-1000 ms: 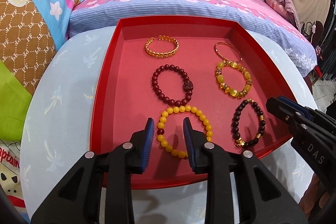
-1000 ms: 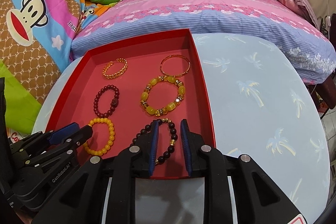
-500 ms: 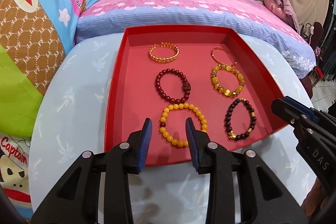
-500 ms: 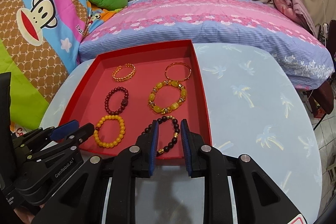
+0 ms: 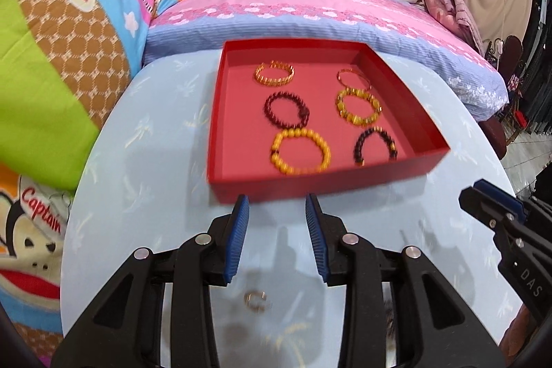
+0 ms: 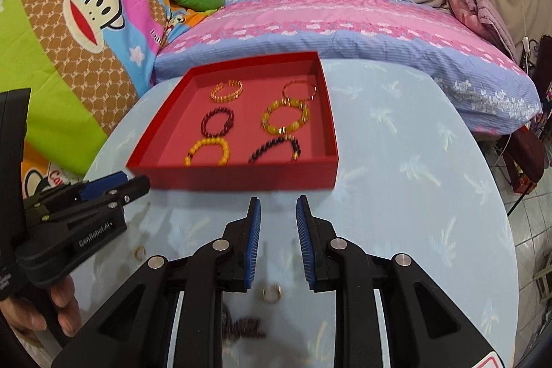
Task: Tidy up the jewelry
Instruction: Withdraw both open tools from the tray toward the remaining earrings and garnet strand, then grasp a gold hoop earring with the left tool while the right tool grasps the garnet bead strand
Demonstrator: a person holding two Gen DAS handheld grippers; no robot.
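A red tray (image 5: 310, 185) (image 6: 241, 176) on the pale blue table holds several bracelets: a yellow bead one (image 5: 300, 151) (image 6: 208, 150), a dark bead one (image 5: 375, 143) (image 6: 276, 147), a maroon one (image 5: 286, 109), a chunky yellow one (image 5: 358, 106) and two gold bangles (image 5: 275, 73) (image 5: 352, 76). My left gripper (image 5: 277, 216) is open and empty in front of the tray. My right gripper (image 6: 278, 218) is open and empty beside it. A small gold ring (image 5: 255, 299) lies between the left fingers; another ring (image 6: 272, 293) lies between the right fingers.
A third ring (image 6: 139, 252) lies on the table (image 6: 396, 161) near the left gripper. A dark beaded piece (image 6: 241, 326) lies at the near edge. A bed with a pink and blue cover (image 5: 310, 9) stands behind the table; cartoon bedding (image 5: 69, 23) is at the left.
Both grippers have drawn back from over the tray towards the near side of the table. Rings on the table have come into view. Both stay open and empty.
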